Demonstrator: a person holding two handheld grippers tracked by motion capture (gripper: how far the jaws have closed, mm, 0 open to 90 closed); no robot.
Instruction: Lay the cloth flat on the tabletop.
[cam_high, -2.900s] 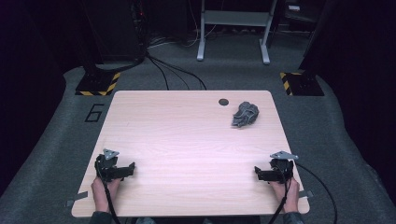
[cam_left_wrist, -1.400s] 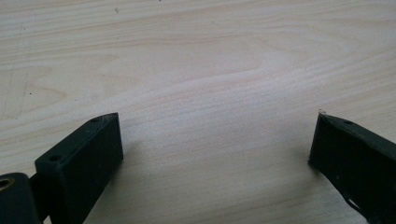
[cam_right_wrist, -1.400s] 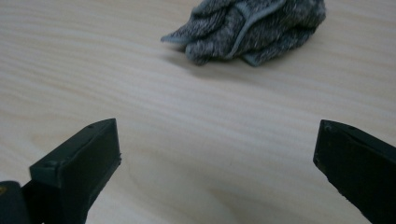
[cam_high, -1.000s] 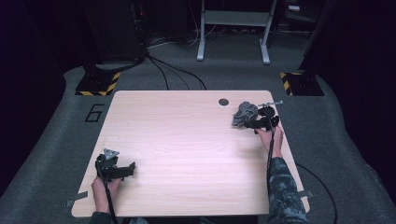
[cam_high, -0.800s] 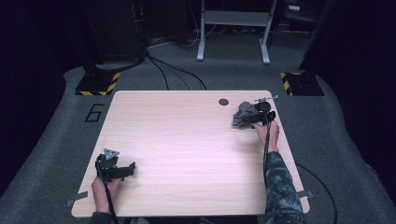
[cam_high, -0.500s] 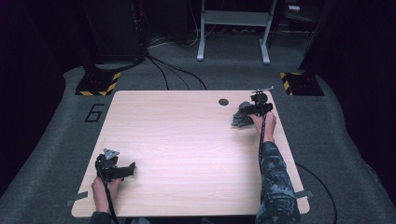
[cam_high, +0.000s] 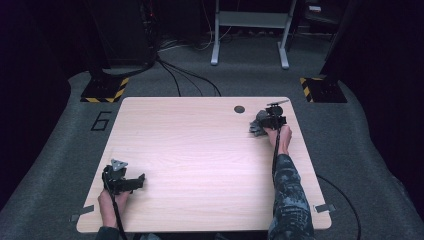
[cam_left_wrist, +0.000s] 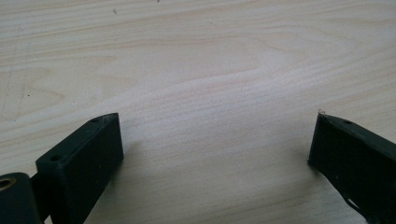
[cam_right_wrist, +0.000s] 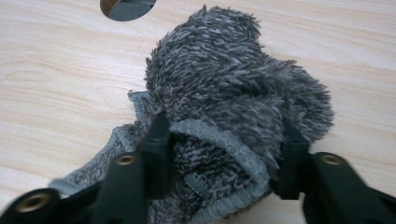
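Since the earliest frame the right claw (cam_high: 264, 121) has travelled from the near right corner of the desk (cam_high: 200, 165) out to the grey fuzzy cloth (cam_high: 258, 125), and its jaws have just been closing with the cloth between them. The left claw (cam_high: 136, 180) has kept its place at the near left corner, far from the cloth, jaws wide apart over bare wood.

The cloth lies crumpled on the far right part of the desk, just beside the round grommet hole (cam_high: 239, 109). In the right gripper view the two black jaws press into the pile of the grey fuzzy cloth (cam_right_wrist: 233, 107) on either side of a folded, hemmed edge, so the right claw (cam_right_wrist: 224, 154) looks clamped on a bunched fold, not on the whole bundle.

To do this grasp well, I judge the jaws should squeeze until the fold stops yielding, since soft pile compresses and a loose hold could slip. The lift should go straight up from the desk, slowly, so the hanging remainder unrolls rather than drags toward the hole.

From above, the hand hides the contact, but the cloth's place beside the hole is plain. The right gripper view gives the bite itself, hem and all. The left gripper view shows the left claw (cam_left_wrist: 215, 144) with nothing but desk grain between its jaws.
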